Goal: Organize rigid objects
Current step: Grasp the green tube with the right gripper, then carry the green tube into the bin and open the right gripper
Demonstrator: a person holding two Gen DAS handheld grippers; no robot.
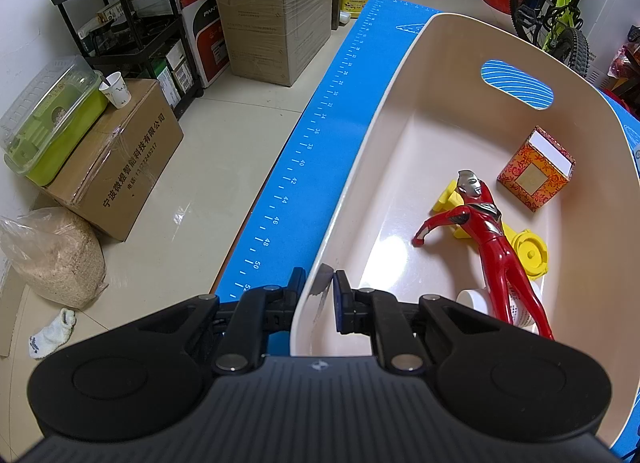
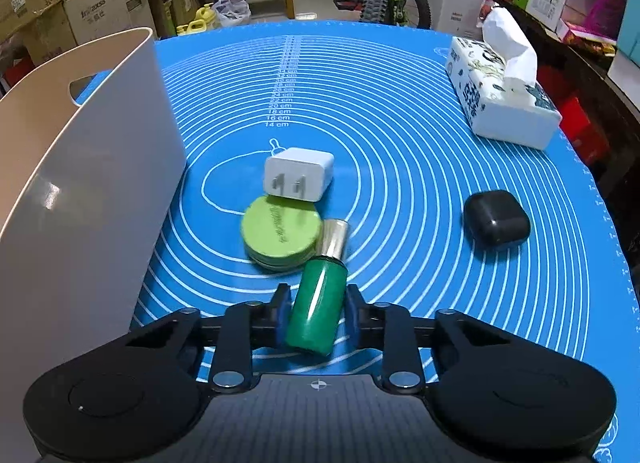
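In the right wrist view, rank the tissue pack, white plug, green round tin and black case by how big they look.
1. tissue pack, clearly largest though farthest.
2. green round tin and black case: look alike, not ranked.
3. white plug, slightly smaller, but it lies farther off.

My left tool (image 1: 320,295) points steeply down, its black linkage arms folded in close. Its two blue-padded fingers (image 1: 342,303) are pinched on the rim of the bin (image 1: 400,111), one finger outside the wall and one inside, so the wall stands between them and both pads press on it.

My right tool (image 2: 316,303) also tilts down toward the desk (image 2: 400,143). Its fingers (image 2: 282,311) are clamped on the green body of a bottle (image 2: 318,303), a pad touching each side. The bottle lies slanted across the grip, its cap end pointing away from me.
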